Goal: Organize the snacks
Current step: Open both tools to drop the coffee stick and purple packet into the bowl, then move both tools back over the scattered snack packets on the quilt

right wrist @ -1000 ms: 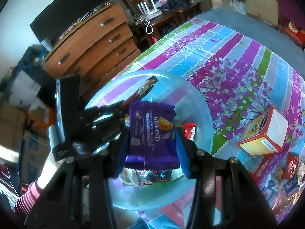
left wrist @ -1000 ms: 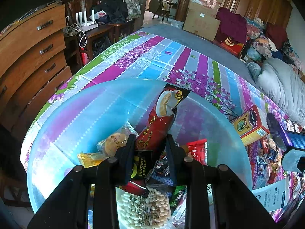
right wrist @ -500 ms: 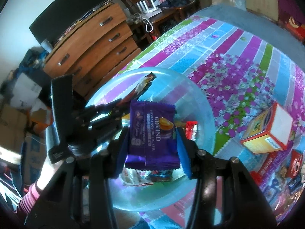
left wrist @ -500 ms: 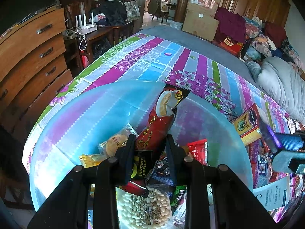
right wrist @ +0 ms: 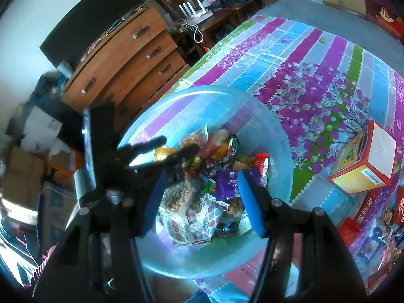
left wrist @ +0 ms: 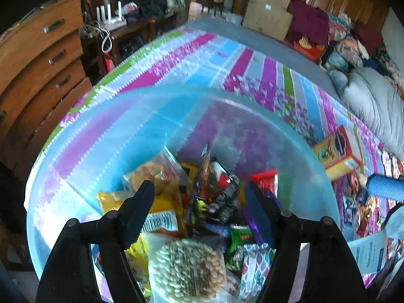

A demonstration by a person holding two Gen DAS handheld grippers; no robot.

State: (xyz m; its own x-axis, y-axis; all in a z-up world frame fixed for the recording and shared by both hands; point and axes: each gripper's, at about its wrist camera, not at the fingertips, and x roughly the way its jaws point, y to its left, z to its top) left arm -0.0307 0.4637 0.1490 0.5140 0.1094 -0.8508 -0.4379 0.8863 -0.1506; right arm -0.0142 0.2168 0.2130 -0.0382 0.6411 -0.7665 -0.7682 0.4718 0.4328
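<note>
Both grippers hang over a translucent blue bowl (right wrist: 277, 136) that sits on a striped, flowered tablecloth (right wrist: 315, 80). The left gripper (left wrist: 199, 199) has its jaws spread wide and holds nothing; below it lies a heap of snack packets. The right gripper (right wrist: 200, 190) is likewise spread, with nothing between its blue pads (right wrist: 248, 197).

The purple packet (right wrist: 227, 184) lies flat on the heap in the bowl, just beside the right gripper's right pad, its long axis running roughly away from the camera and its printed face up. The red coffee sachet (left wrist: 213, 174) rests tilted among the other packets near the bowl's middle, its long axis pointing toward the far rim. A round pack of peanuts (left wrist: 186, 270) lies nearest the left gripper. An orange box (right wrist: 363, 161) lies on the cloth right of the bowl.
</note>
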